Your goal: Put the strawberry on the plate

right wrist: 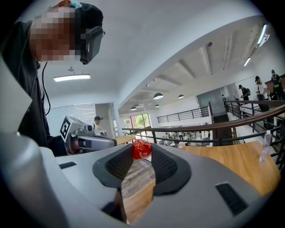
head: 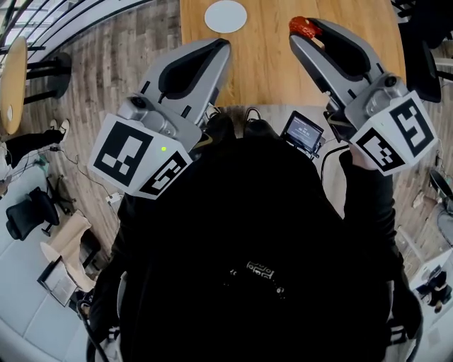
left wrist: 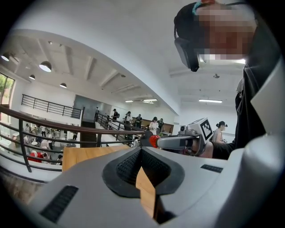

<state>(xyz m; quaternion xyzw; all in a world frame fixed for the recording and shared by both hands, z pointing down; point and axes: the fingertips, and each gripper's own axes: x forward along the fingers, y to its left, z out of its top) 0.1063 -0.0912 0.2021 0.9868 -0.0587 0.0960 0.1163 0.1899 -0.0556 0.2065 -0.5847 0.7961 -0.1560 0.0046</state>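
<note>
— Logging item one: strawberry (head: 304, 28), pinched at the tips of our right tongs (head: 311, 30), over the surface (head: 276, 71). Left tongs (head: 221, 46)?
— Pressed together, empty. Item two: plate (head: 226, 15), ahead and to the left of the right tongs, just beyond the left tips.
— Obstacles?
— We see none between strawberry and plate. The left tongs sit closest, so we judge a leftward carry should pass ahead of them.
</note>
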